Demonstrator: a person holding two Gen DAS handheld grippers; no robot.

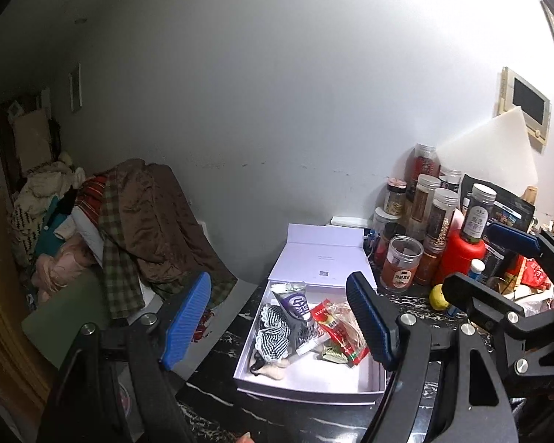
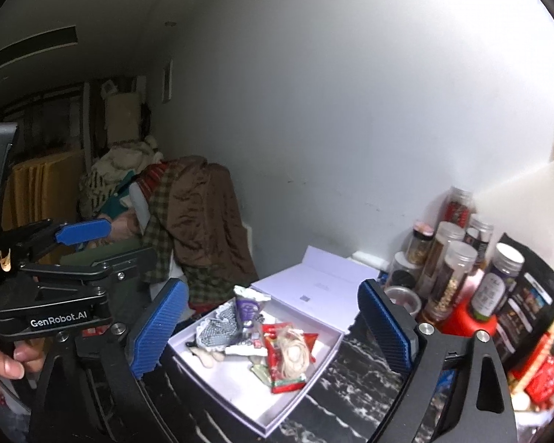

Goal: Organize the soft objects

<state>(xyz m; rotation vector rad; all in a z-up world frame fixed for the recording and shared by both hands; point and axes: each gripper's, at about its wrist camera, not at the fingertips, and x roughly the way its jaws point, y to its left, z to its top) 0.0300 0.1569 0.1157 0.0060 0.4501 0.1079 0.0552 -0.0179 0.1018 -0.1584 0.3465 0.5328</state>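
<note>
Starting at the far left, a heap of clothes lies draped over furniture against the wall, well apart from the counter. Next comes the left gripper, its blue pads standing apart with nothing between them; it hovers above the near edge of the dark marble counter and looks down over the white box. In the right wrist view a hand shows at the left edge, holding that gripper's black body.

The box lies open on the counter, its lid leaning back toward the wall. Inside, from left to right, are a striped cloth piece with lace trim, a purple-and-grey pouch resting partly on it, and a red snack pack with a bundle of pale bands on top. All of them sit toward the far half of the box, below and ahead of both grippers; neither gripper touches them.

The right gripper also hangs over the counter's near side, jaws wide apart and empty, with the box seen between its pads. In the left wrist view its black frame reaches in from the right.

Farthest right, a cluster of jars and a red bottle crowd the counter beside the box, and a small yellow fruit lies near them.
</note>
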